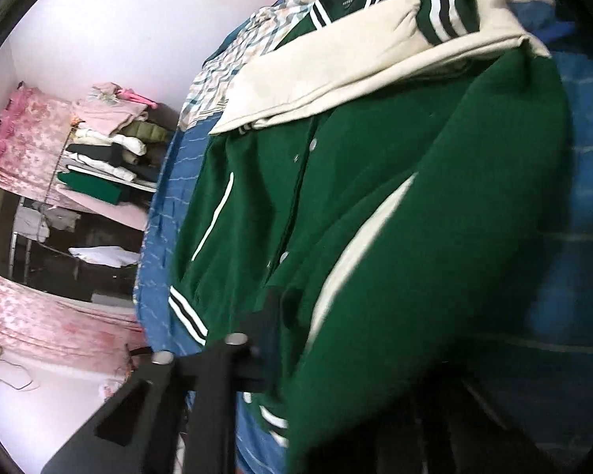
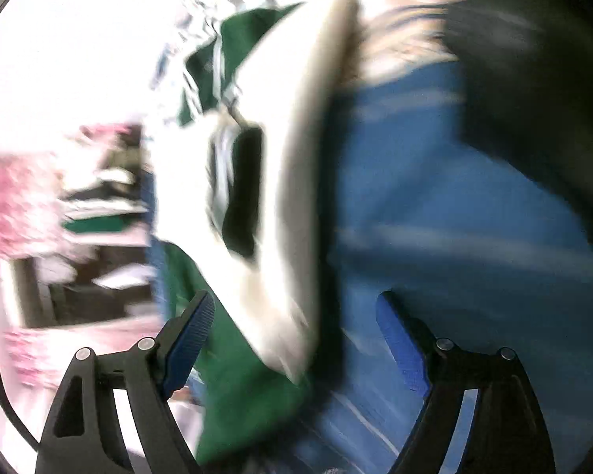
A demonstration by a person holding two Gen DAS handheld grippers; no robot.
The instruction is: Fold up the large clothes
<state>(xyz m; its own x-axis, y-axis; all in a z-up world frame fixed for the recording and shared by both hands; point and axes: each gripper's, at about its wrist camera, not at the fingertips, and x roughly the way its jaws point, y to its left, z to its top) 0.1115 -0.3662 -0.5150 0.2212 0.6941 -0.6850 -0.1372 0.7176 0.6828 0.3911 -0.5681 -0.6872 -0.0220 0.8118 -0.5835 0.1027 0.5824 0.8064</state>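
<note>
Across a bed covered by a blue quilt [image 1: 589, 205] lies the green varsity jacket [image 1: 435, 181], front up, its snap placket running away from the left gripper [image 1: 257, 359] toward the striped collar [image 1: 348, 0] at the far end, so its long axis points straight ahead of that camera. Both cream sleeves [image 1: 359, 63] are folded across the chest, one striped cuff showing on top. The left gripper is at the near hem, its jaws clenched on a fold of the green cloth beside the striped waistband, though the fingertips are mostly buried in fabric. The right gripper [image 2: 296, 339] hangs with its jaws spread wide and empty above the jacket's right edge, a cream sleeve and green body directly ahead and slightly left of it; that view is heavily smeared, so the exact gap to the cloth cannot be judged. My reading is that the hem is about to be carried toward the collar, and the left side is already placed for it while the right must first close on the hem's other corner. Beyond the bed stand a pale wall, a rack of folded clothes [image 1: 110, 146] and pink floral curtains [image 1: 31, 146]; a checked blanket [image 1: 249, 35] is bunched by the collar.
</note>
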